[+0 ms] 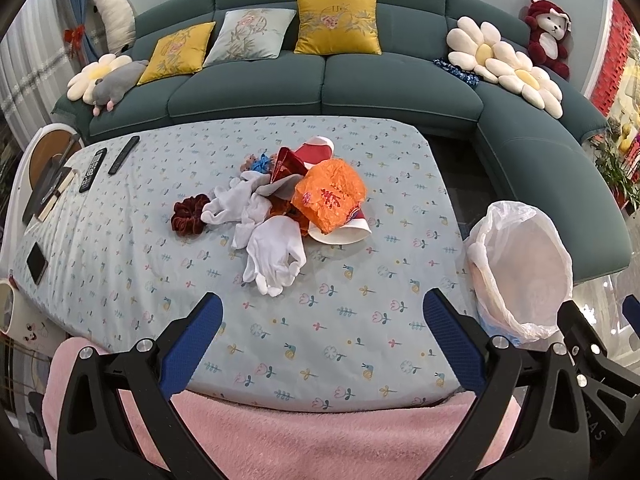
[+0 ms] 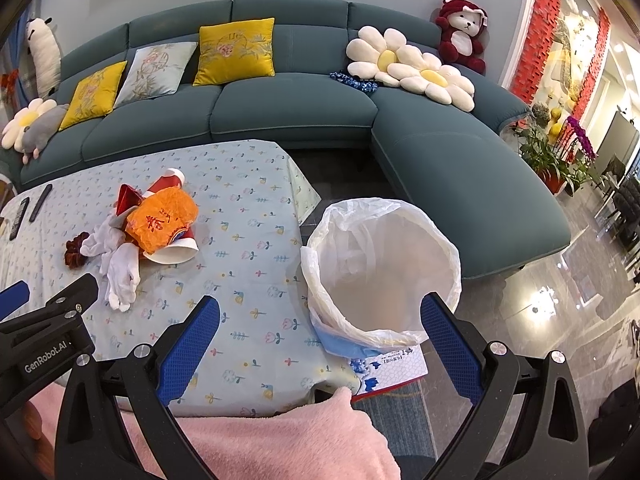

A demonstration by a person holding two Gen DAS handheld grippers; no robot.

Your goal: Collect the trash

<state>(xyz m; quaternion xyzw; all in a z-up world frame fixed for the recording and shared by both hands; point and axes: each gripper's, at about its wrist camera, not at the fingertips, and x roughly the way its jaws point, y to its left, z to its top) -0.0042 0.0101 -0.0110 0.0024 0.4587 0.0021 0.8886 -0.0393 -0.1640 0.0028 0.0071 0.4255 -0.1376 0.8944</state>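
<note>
both units are idle over the near edge of the table [image 1: 120,280], above a pink fleece [image 1: 280,440] on the person's lap. the left gripper [image 1: 322,316] stands with its jaws spread wide and nothing between them; the right gripper [image 2: 320,316] likewise, wide and empty, facing the lined bin [image 2: 440,240].

the trash sits as one tangled pile at mid-table: a crumpled orange wrapper [image 1: 330,196] on top of a tipped paper cup [image 1: 340,236], a second red cup [image 1: 318,150] behind, red foil packaging [image 1: 288,162], and small coloured scraps too small to identify. the bin stands off the table's right corner, near but apart from the pile, its liner open and apparently empty.

risks noted:
- white gloves [image 1: 272,256] and a dark red scrunchie [image 1: 190,216] lie touching the pile. a broad pinch into the heap would likely drag these in with the wrappers, and it is not plain that they count as trash.
- the orange wrapper looks light and springy; a shallow grip may slip, or topple the cup beneath it toward the table edge.
- the tablecloth is loose; a low grab could catch the fabric and shift the remotes [image 1: 104,164] and phone [image 1: 37,263] at the left.
- the thin liner overhangs the rim loosely; a release made too low or off-centre could snag it or drop the item outside.
</note>
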